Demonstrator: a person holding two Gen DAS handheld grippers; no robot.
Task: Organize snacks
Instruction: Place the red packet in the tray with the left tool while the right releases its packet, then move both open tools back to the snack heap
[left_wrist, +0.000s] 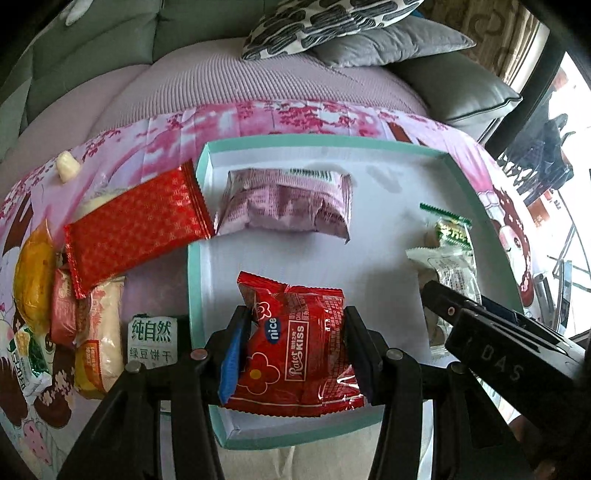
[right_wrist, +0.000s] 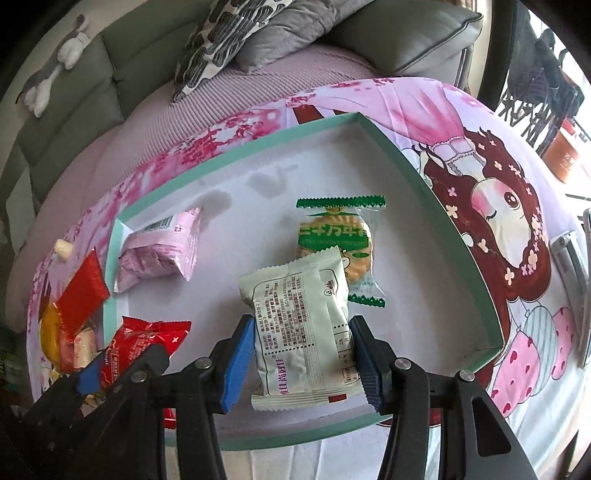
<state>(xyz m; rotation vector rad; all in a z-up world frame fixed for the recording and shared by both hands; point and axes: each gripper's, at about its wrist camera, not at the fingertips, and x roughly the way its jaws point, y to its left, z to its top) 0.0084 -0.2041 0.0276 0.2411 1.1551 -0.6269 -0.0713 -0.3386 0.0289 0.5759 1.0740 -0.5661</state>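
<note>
My left gripper (left_wrist: 297, 317) is shut on a red Ralet Kiss packet (left_wrist: 303, 350), held just above the near part of a white tray with a teal rim (left_wrist: 321, 142). In the right wrist view the same red packet (right_wrist: 147, 332) shows at the lower left. My right gripper (right_wrist: 301, 325) is shut on a pale green-white packet (right_wrist: 299, 317) over the tray's (right_wrist: 443, 206) near middle. That packet (left_wrist: 450, 269) also appears at the right of the left wrist view. A pink packet (right_wrist: 159, 251) and a green round-biscuit packet (right_wrist: 334, 236) lie inside the tray.
Left of the tray lies a heap of snacks: a long red packet (left_wrist: 136, 225), a yellow cake (left_wrist: 33, 273), a green-lettered packet (left_wrist: 151, 341) and a small white candy (left_wrist: 68, 166). All rest on a pink cartoon cloth (right_wrist: 498, 206). Sofa cushions (left_wrist: 332, 29) lie behind.
</note>
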